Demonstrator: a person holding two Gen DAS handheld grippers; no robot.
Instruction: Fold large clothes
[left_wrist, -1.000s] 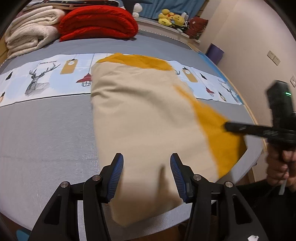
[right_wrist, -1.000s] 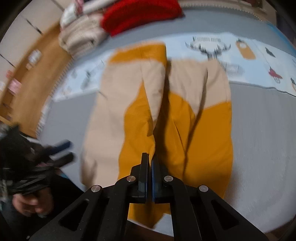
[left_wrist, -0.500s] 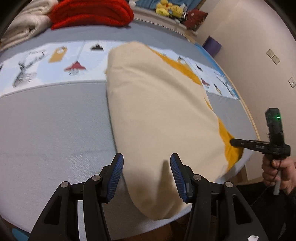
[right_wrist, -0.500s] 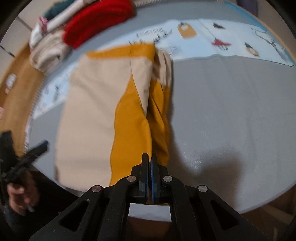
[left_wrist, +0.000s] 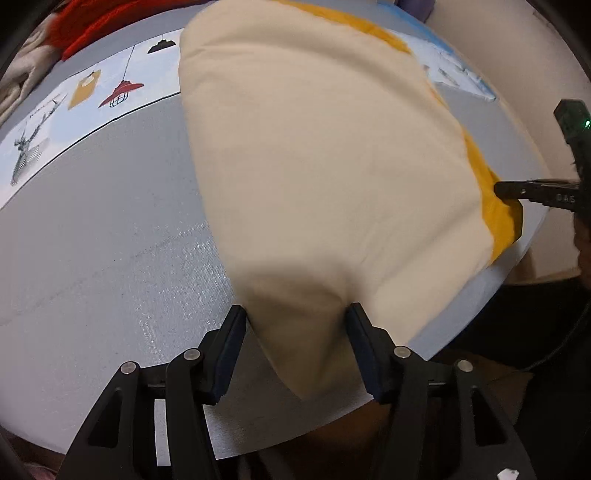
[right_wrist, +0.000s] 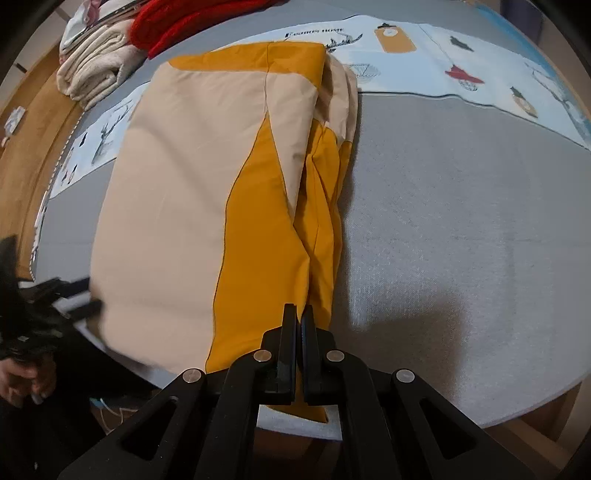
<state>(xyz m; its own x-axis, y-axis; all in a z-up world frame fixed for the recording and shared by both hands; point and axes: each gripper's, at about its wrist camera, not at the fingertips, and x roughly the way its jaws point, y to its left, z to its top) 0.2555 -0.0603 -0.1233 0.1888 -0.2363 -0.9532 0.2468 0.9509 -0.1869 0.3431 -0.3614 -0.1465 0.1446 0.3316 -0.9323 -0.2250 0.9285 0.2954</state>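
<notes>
Your right gripper (right_wrist: 299, 314) pinches the garment's (right_wrist: 177, 177) yellow edge; your left gripper (left_wrist: 295, 325) stands spread around its cream corner.

A grey bed with a printed runner and stacked bedding at its far end.

The grey woven bed cover (right_wrist: 461, 229) filled most of both views. Across it lay a pale blue printed cloth strip (right_wrist: 424, 55) with deer, red lamp and orange tag motifs, seen also in the left wrist view (left_wrist: 92, 96). At the far side sat a folded red fleece blanket (right_wrist: 177, 26), and just beside it a folded cream towel-like blanket (right_wrist: 92, 74); whether they touched could not be told. A brown wooden floor (right_wrist: 33, 122) showed beyond the bed's left edge in the right wrist view. A cream wall (left_wrist: 517, 66) rose past the bed in the left wrist view.
</notes>
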